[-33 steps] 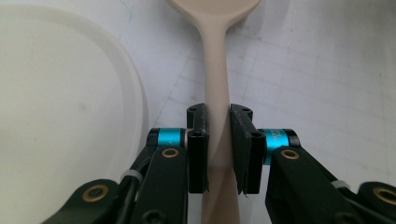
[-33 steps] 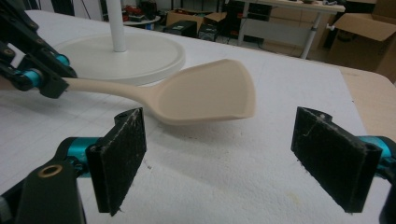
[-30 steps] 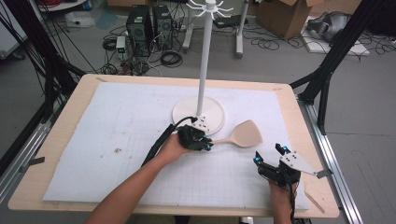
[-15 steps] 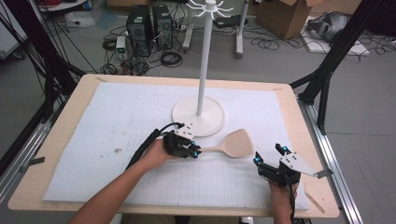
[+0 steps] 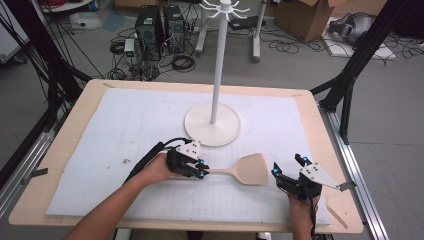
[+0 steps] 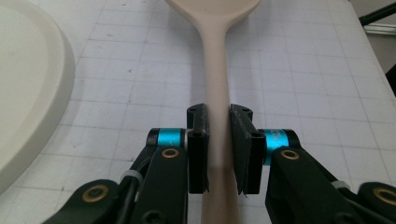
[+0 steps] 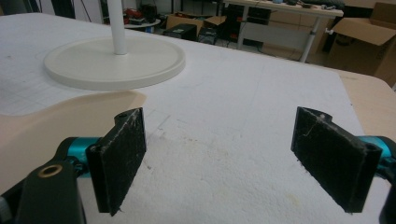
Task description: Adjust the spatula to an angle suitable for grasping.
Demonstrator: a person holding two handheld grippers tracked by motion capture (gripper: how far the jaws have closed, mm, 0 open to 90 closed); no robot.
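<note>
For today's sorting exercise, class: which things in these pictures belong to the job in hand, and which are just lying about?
In the job:
- pale wooden spatula, handle clamped in the left hand-held gripper
- right hand-held gripper, open beside the blade
- white hook stand with round base, probably

Lying about:
- brown cardboard boxes on the floor
- black computer towers
- loose floor cables
</note>
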